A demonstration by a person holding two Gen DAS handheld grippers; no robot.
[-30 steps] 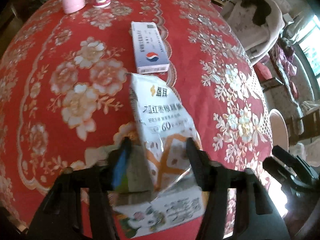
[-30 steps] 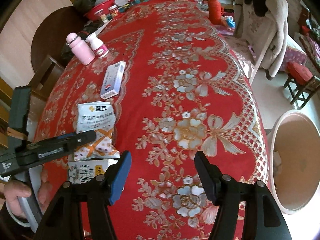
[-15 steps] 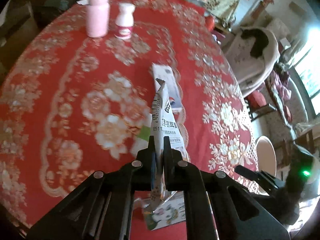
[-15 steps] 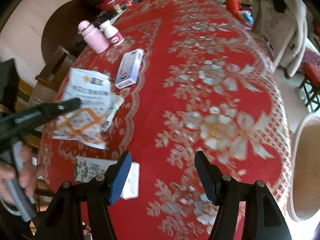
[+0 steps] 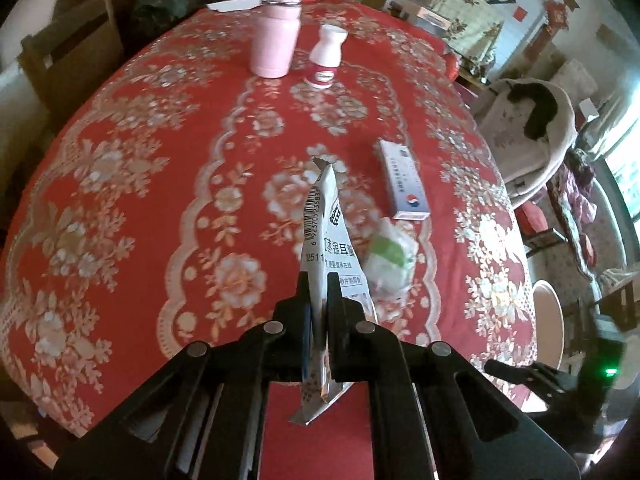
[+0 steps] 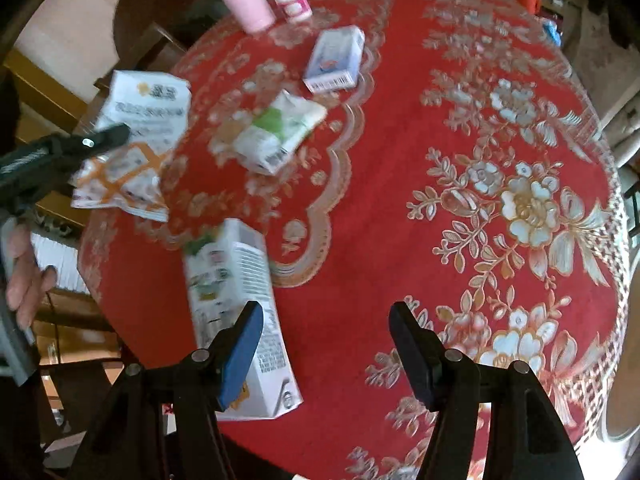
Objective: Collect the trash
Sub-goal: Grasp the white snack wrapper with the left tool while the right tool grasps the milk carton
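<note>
My left gripper (image 5: 319,292) is shut on a white snack bag (image 5: 326,236), which stands edge-on above the red tablecloth (image 5: 160,160). From the right wrist view the same snack bag (image 6: 136,144) hangs off the table's left side, pinched in the left gripper (image 6: 116,134). My right gripper (image 6: 326,320) is open above the cloth, with a white carton (image 6: 236,304) lying flat just by its left finger. A crumpled white and green wrapper (image 6: 278,134) and a blue and white box (image 6: 334,60) lie farther out.
A pink bottle (image 5: 277,36) and a small white bottle (image 5: 326,56) stand at the far side. A pale round bin (image 5: 550,320) sits on the floor to the right, near a chair draped with clothes (image 5: 528,120). A hand (image 6: 24,276) grips the left handle.
The left gripper closed on the snack bag and lifted it off the table, uncovering the green and white wrapper. The right gripper moved left toward the carton, still open.
</note>
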